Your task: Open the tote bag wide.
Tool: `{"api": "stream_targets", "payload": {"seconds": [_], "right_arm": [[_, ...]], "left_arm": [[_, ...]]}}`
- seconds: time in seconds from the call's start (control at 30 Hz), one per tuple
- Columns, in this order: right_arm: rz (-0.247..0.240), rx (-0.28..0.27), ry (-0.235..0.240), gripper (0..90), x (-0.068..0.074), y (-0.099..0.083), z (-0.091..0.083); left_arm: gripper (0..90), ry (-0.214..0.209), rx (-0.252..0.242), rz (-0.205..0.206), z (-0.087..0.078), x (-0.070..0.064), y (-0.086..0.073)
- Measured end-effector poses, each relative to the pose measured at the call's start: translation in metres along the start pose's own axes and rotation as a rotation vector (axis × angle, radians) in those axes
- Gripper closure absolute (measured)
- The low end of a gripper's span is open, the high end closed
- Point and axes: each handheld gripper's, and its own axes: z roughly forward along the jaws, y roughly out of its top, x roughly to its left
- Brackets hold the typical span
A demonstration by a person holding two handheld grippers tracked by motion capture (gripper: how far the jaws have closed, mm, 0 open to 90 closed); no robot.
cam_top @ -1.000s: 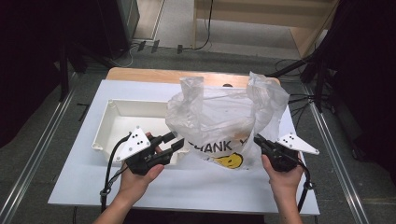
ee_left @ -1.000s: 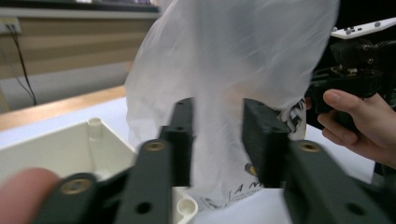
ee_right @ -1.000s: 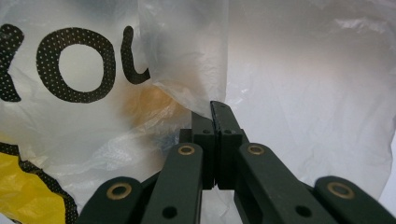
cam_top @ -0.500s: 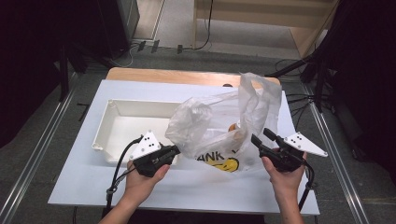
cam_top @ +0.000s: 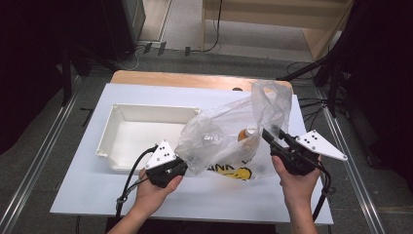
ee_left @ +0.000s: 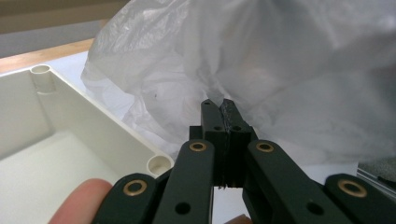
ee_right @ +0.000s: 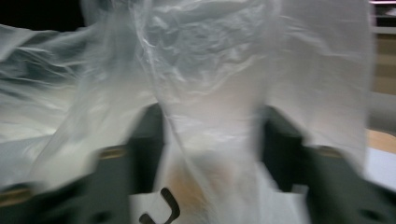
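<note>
Both tongs: left (ee_left: pixel 219 109) clenched on plastic bag (cam_top: pixel 229 134) beside tray (cam_top: pixel 114 134); right (cam_top: pixel 273 135) seemingly released.

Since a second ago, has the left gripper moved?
Yes. The left gripper has dropped toward the near table edge, from level with the white tray's front wall to below its near right corner.

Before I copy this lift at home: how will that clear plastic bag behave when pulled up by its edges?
Probably floppy: the plastic bag is crumpled and sags between the left gripper and the right gripper. The film looks thin and may slip or stretch where the left jaws pinch it. The orange bottle inside will likely swing and pull the bag down.
</note>
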Motion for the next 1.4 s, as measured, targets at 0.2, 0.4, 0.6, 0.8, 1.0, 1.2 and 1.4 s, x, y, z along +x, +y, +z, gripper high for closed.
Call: {"api": "stream_targets", "payload": {"seconds": [0.2,0.4,0.6,0.8,1.0,1.2,1.4], "right_arm": [[0.025,0.051,-0.028,90.0,-0.010,-0.013,0.010],[0.059,0.088,-0.040,90.0,-0.017,-0.028,0.022],[0.065,0.108,-0.049,90.0,-0.018,-0.034,0.027],[0.053,0.109,-0.041,90.0,-0.017,-0.037,0.027],[0.048,0.113,-0.034,89.7,-0.019,-0.041,0.026],[0.066,0.126,-0.050,88.1,-0.025,-0.046,0.026],[0.096,0.167,-0.072,88.2,-0.034,-0.056,0.031]], "left_arm": [[44.9,0.011,-0.106,-0.043,-0.012,0.003,0.001],[15.2,-0.047,-0.202,-0.003,-0.026,-0.007,0.012],[13.7,-0.018,-0.181,0.002,-0.022,-0.020,0.025],[14.0,0.039,-0.216,-0.052,-0.019,-0.016,0.039],[39.9,0.077,-0.193,-0.053,-0.010,-0.015,0.042],[82.1,0.079,-0.132,-0.112,0.003,-0.007,0.036],[89.7,0.080,-0.034,-0.128,0.021,-0.004,0.025]]}}
